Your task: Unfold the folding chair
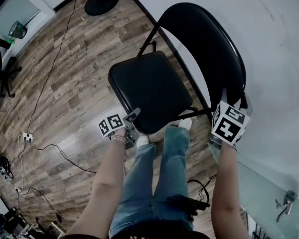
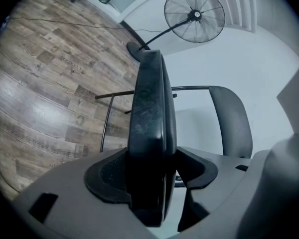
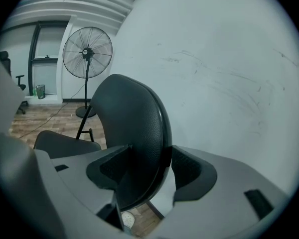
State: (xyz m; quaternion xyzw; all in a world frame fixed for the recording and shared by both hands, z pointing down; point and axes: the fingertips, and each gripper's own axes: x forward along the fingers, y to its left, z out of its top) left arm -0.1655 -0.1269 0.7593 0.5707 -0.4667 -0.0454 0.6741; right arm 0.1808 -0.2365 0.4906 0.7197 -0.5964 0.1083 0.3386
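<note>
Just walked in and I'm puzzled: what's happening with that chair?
A person holds a gripper in each hand over a black folding chair. The left gripper clamps the front edge of the seat, the right gripper the side of the backrest. The seat lies about level, so the chair looks nearly unfolded.

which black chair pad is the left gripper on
The flat seat pad, held at its near corner by the left gripper; the curved backrest is in the right gripper.

Wood-plank floor point(image 1: 65, 83), white wall point(image 1: 279, 44), pedestal fan point(image 2: 194, 15)
</note>
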